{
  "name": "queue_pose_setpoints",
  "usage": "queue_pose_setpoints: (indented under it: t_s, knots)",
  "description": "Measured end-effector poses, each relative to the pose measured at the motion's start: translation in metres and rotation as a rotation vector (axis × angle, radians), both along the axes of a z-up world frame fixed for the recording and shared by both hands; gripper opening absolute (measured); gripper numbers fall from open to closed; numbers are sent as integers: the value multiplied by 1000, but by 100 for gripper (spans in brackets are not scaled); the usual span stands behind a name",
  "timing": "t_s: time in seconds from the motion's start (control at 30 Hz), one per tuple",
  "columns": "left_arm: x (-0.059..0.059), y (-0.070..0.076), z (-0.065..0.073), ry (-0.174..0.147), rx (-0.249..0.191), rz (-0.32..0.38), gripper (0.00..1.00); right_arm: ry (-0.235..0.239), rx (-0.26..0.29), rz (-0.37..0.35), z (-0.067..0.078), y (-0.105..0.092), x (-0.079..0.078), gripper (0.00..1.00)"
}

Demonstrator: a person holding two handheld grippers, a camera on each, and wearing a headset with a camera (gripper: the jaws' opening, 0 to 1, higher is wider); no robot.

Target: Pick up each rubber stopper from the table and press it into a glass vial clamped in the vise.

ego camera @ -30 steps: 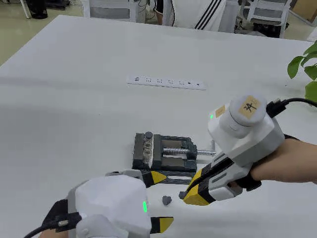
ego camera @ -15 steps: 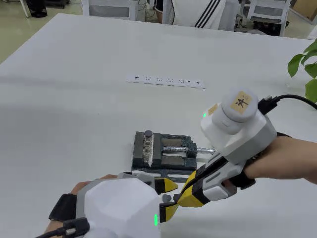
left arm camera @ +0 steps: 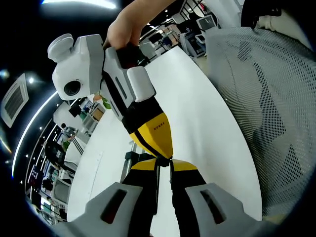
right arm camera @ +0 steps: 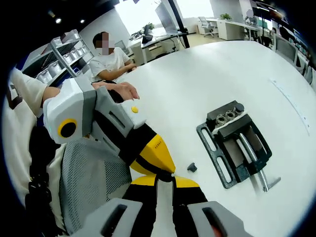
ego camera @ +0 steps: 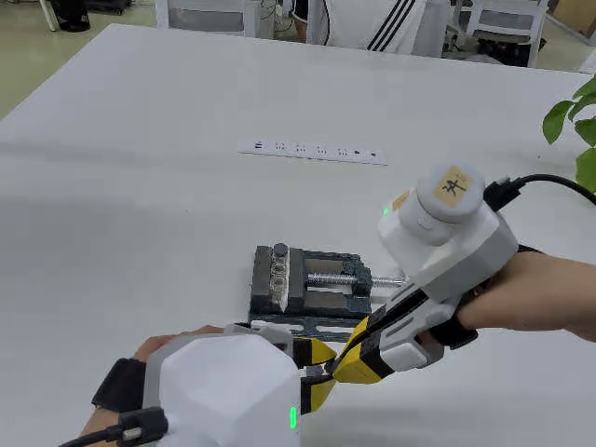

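White table (ego camera: 140, 186), power strip (ego camera: 312, 152) at back. Left gripper (left arm camera: 164, 168): jaws nearly together, can't tell if holding anything. Vise (ego camera: 326, 303) clamps vials (ego camera: 278, 277). Right gripper (right arm camera: 165, 178): jaws closed, empty. Loose stopper (right arm camera: 191, 167) lies on table just beside tips. Risk: crowded tips could knock it away. Count: one loose stopper, one seated stopper (ego camera: 280, 250), apparently three vials, one vise.

Dark matt metal vise (ego camera: 300, 279), glass vials (ego camera: 278, 272)

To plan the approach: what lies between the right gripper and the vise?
One loose rubber stopper lies on the table between the right gripper and the vise, in the right gripper view.
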State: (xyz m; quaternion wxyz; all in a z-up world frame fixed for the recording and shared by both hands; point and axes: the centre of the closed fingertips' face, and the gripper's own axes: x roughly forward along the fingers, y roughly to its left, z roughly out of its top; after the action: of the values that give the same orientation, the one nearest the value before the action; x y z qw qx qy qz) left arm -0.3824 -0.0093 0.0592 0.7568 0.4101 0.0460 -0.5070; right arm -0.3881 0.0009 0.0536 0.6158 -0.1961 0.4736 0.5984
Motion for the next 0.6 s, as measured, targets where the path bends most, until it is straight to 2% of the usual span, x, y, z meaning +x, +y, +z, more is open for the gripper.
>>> queue_pose_setpoints:
  t_s: [0.27, 0.37, 0.47, 0.6]
  knots:
    - [-3, -3, 0, -46, 51, -52, 6, 63, 3, -21, 0, -2, 1, 6]
    - [-4, -3, -1, -77, 88, -85, 6, 87, 6, -27, 0, -3, -1, 6]
    - [-6, -4, -1, -90, 106, -103, 6, 97, 8, -25, 1, -3, -6, 6]
    - [-6, -4, -2, -71, 95, -96, 6, 95, 10, -17, 0, -3, -7, 7]
